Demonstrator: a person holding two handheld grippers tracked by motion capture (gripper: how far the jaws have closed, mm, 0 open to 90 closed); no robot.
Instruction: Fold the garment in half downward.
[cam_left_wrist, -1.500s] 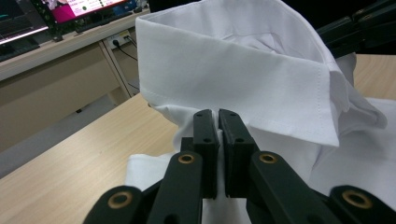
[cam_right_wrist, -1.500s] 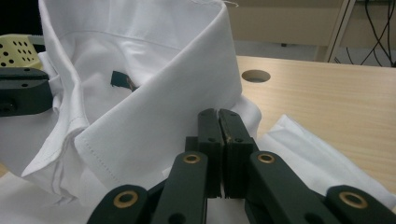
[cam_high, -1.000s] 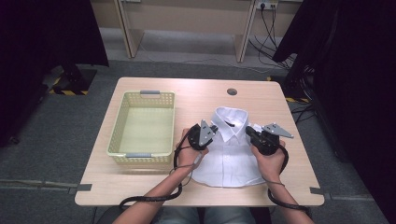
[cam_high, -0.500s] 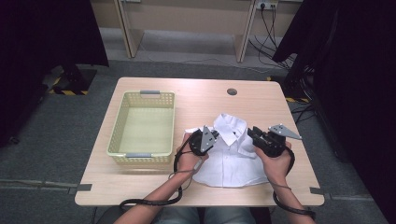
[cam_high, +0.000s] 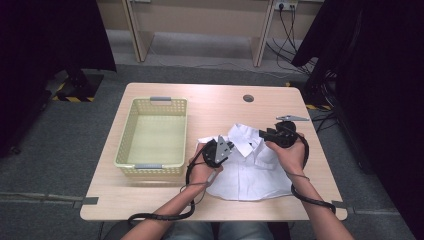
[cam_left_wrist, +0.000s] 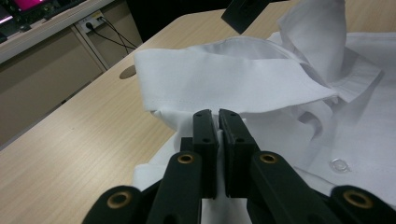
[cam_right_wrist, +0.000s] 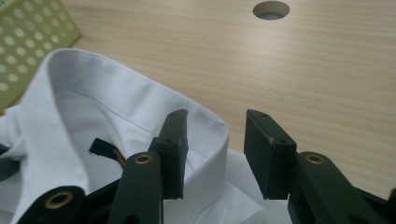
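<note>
A white collared shirt (cam_high: 255, 170) lies folded on the wooden table (cam_high: 215, 105), collar toward the far side. My left gripper (cam_high: 226, 148) rests at the shirt's left shoulder. In the left gripper view its jaws (cam_left_wrist: 218, 114) are shut, pinching the cloth just under the collar (cam_left_wrist: 224, 79). My right gripper (cam_high: 263, 134) hovers at the back of the collar; its jaws (cam_right_wrist: 215, 122) have just been opening. They stand apart with the collar's rim (cam_right_wrist: 205, 123) loosely between them, the pads not pressing on it. A dark label (cam_right_wrist: 105, 150) shows inside the neck.
A pale yellow plastic basket (cam_high: 125, 145) stands to the left of the shirt, with nothing in it. A round cable hole (cam_high: 248, 98) is in the table's far side. Bare tabletop lies beyond the collar and along the right edge.
My right gripper's jaws have opened off the collar, and that hand has drawn up and back a little. The left gripper has stayed put, still shut.
</note>
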